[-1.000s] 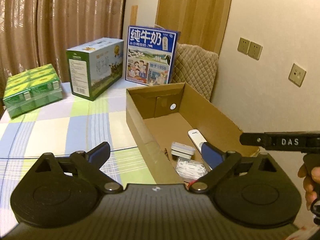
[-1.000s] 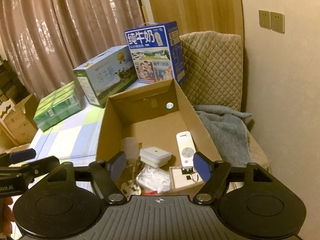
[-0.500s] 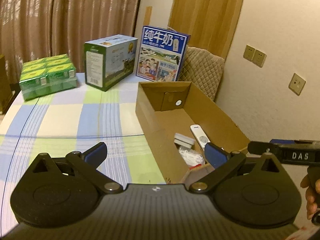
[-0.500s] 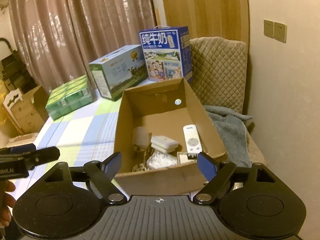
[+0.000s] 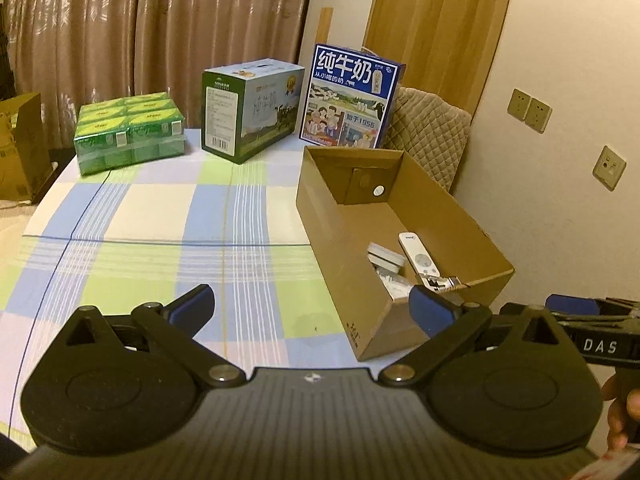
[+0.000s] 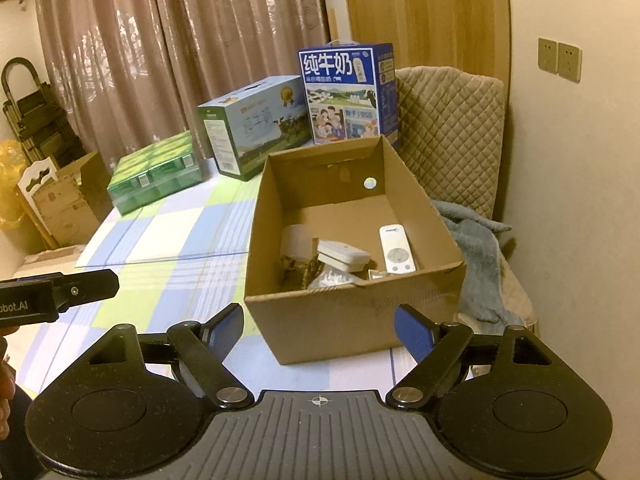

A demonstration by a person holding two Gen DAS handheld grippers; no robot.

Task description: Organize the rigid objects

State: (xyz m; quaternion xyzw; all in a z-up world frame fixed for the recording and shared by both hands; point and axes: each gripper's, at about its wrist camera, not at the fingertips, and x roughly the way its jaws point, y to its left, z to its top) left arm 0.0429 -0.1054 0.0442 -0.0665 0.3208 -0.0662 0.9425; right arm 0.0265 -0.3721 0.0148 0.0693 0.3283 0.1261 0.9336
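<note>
Cardboard box (image 6: 352, 320) sits on the checkered tablecloth (image 5: 160, 240), holding a white remote (image 6: 395, 250), a white lidded container (image 6: 343, 258) and what might be a bag of small bits, hard to tell. Left gripper (image 5: 312, 308) and right gripper (image 6: 319, 330) both hover wide apart, nothing between the fingers.

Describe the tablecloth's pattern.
The tablecloth is checked in pale blue, green and white, clearest in the left wrist view.

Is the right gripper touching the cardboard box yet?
Apart. In the right wrist view the right gripper hangs open in front of the cardboard box, and its blue pads stand clear of the front wall, with nothing between them.
</note>
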